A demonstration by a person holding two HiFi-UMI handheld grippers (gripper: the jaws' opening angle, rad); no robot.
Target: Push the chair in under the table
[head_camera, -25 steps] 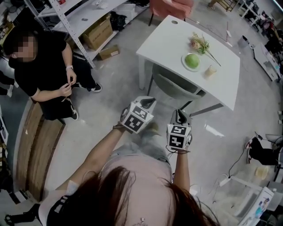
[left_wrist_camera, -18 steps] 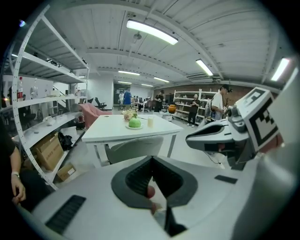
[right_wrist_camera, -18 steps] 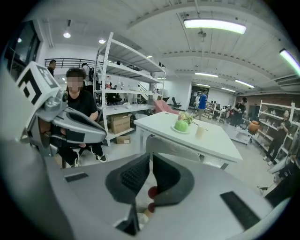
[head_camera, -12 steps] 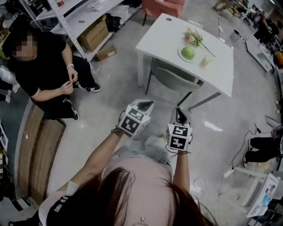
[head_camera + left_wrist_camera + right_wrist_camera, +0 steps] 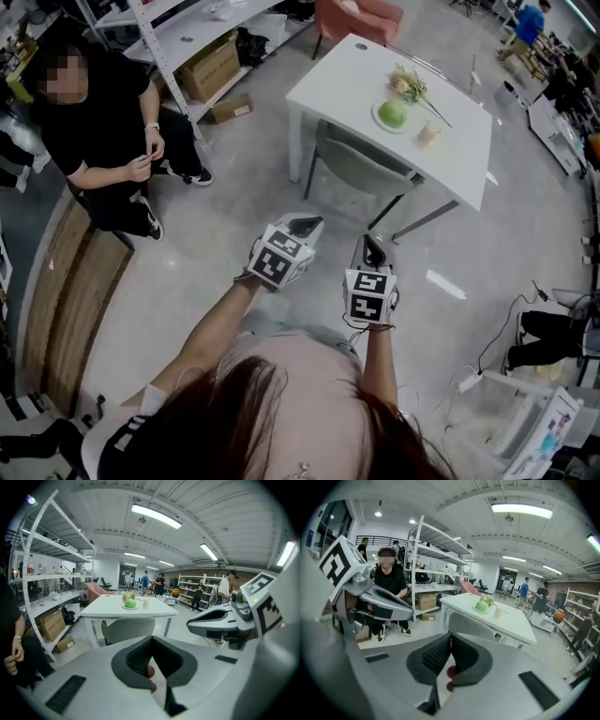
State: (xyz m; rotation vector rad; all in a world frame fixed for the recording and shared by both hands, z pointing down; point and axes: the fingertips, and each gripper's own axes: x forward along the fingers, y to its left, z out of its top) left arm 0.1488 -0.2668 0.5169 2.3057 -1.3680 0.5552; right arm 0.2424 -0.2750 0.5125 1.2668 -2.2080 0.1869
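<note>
With the chair [image 5: 361, 174] sitting tucked under the tabletop's [image 5: 342, 80] near edge, the left tool [image 5: 302, 227] and right tool [image 5: 372, 247], both pinched shut and empty, are hovering well short of it, probably needing to reach its backrest for any final push

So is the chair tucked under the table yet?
Looks tucked in: the chair has its seat out of sight beneath the white table, only its grey back showing at the edge.

A person in black [image 5: 94, 131] sits near metal shelving [image 5: 183, 26] holding a cardboard box [image 5: 208, 67].
</note>
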